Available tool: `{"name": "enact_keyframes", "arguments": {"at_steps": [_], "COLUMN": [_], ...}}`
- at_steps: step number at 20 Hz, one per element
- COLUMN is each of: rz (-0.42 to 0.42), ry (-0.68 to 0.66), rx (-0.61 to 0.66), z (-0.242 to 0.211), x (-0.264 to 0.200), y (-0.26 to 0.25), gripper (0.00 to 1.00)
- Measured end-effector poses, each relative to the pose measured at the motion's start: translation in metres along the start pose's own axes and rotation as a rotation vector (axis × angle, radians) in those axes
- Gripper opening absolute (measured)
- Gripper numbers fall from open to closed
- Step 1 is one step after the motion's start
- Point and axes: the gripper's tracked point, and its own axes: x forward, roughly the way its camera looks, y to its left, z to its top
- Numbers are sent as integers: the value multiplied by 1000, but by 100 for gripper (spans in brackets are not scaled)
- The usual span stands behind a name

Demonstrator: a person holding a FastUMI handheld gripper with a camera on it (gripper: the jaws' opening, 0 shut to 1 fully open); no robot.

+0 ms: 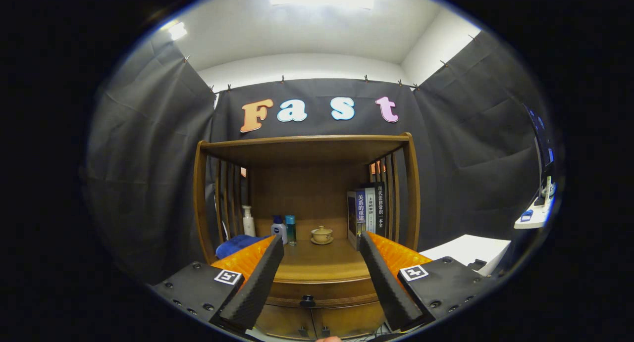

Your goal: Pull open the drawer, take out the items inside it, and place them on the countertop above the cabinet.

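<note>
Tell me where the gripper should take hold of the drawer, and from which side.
Probably the small dark knob centred on the closed drawer front: it is the only part that juts out. Come straight from the front; the open gripper frames it, one finger either side.

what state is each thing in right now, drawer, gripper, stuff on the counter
wooden cabinet drawer with dark knob: closed, knob untouched
gripper: open, fingers spread apart, holding nothing, drawer knob ahead between them
small tan lidded teacup on saucer: upright, lid on
white pump bottle: upright
teal-capped bottle: upright, capped
books by the right slats: standing upright
blue folded cloth: lying on countertop
</note>
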Motion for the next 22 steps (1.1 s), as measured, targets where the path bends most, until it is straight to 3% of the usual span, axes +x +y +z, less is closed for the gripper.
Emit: {"name": "enact_keyframes", "arguments": {"at_steps": [22], "rz": [79], "ry": [37], "rx": [28], "z": [-44], "x": [30], "y": [32], "gripper": [100]}}
